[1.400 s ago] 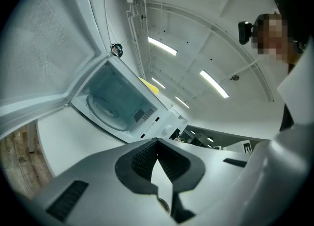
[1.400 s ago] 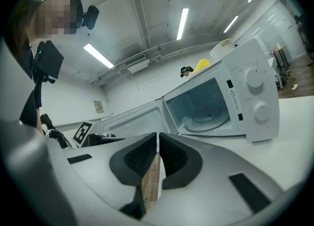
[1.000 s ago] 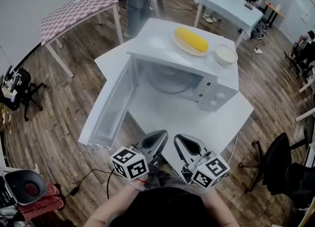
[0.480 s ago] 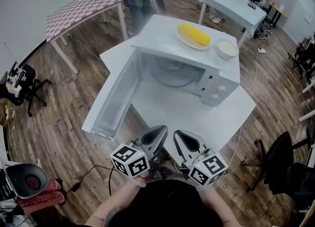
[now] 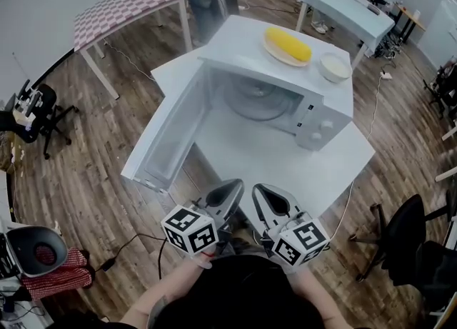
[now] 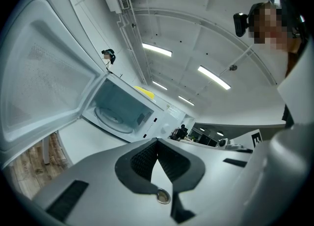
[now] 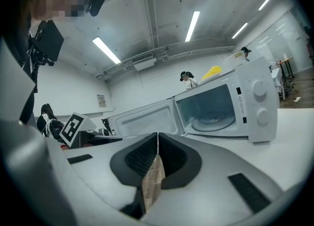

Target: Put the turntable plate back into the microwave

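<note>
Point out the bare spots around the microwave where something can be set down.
Widest free patch: the table in front of the microwave, between its open door and the table's near edge. The microwave's top is bare at the door end; the dial end is crowded by the corn and a bowl.

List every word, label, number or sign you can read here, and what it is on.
No text is readable.
Label on the microwave panel: too small to read.
Wall notice: too blurred to read.
Marker cubes: square patterns only, no words or numbers.
</note>
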